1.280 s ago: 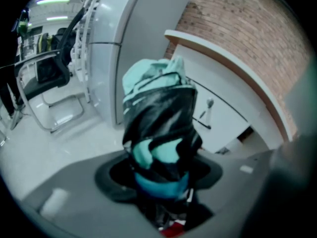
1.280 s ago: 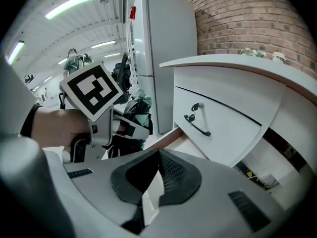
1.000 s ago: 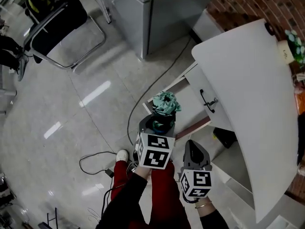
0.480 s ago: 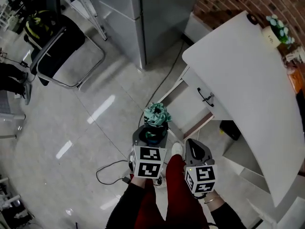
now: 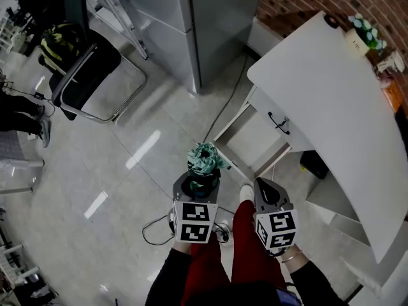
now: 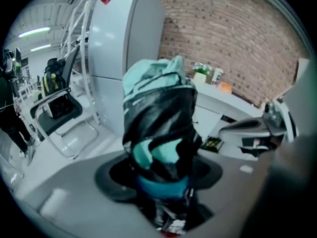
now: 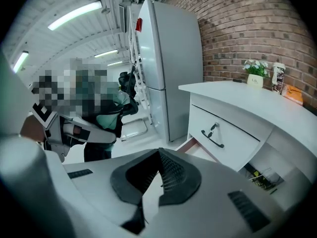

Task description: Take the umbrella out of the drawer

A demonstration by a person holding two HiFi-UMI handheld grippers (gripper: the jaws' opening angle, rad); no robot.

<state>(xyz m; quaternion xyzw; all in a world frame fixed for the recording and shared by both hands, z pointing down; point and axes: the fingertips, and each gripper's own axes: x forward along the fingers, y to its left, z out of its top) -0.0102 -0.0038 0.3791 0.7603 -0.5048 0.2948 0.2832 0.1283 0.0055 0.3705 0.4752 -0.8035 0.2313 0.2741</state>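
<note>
No legible text or labels

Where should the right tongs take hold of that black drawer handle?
Grip the handle at the middle of its bar, coming straight at the drawer front. The bar runs sideways and stands off the front, so one jaw can slip above it and one below. The right tongs look shut, so open them first.

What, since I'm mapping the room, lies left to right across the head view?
Black chair → teal umbrella → black drawer handle → potted flowers.
</note>
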